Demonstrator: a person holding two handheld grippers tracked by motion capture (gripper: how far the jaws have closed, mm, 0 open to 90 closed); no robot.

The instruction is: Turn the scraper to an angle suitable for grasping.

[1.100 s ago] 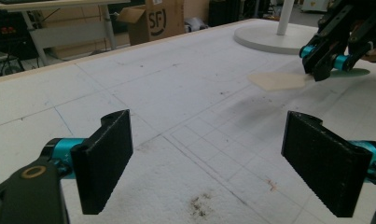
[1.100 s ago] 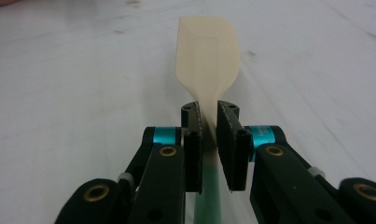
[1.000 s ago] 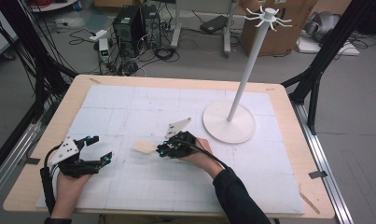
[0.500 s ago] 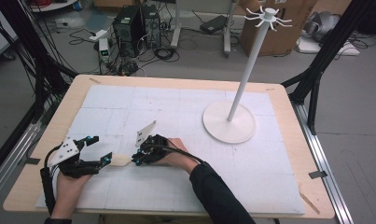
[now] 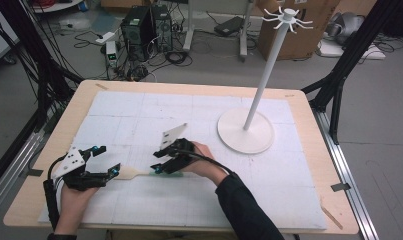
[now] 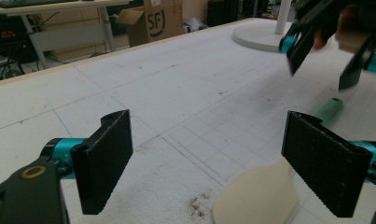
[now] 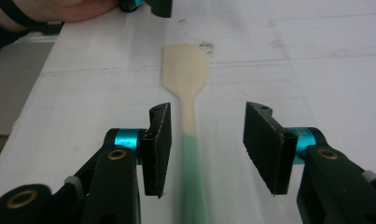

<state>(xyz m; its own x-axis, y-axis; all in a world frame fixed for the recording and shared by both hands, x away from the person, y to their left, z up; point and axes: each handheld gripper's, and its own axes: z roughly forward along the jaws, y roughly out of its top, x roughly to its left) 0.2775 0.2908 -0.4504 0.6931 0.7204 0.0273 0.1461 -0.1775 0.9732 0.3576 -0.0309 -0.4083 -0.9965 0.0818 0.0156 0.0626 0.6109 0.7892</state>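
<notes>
Wooden spatula (image 7: 185, 79) lies freed on the counter (image 5: 199, 107) as the right hand-held gripper (image 7: 206, 144) has just spread; the left hand-held gripper (image 6: 223, 154), spread, should pinch its blade.

My left gripper (image 6: 209, 163) has its jaws wide apart, nothing between the pads. Pale spatula blade (image 6: 255, 193) lies flat on the white gridded mat (image 6: 167, 88), just inside the right-hand jaw; its green handle (image 6: 329, 109) runs away behind that jaw. Right gripper (image 6: 323, 56) hangs above the handle end, blurred, jaws apart. White stand base (image 6: 258, 36) farther back.
</notes>
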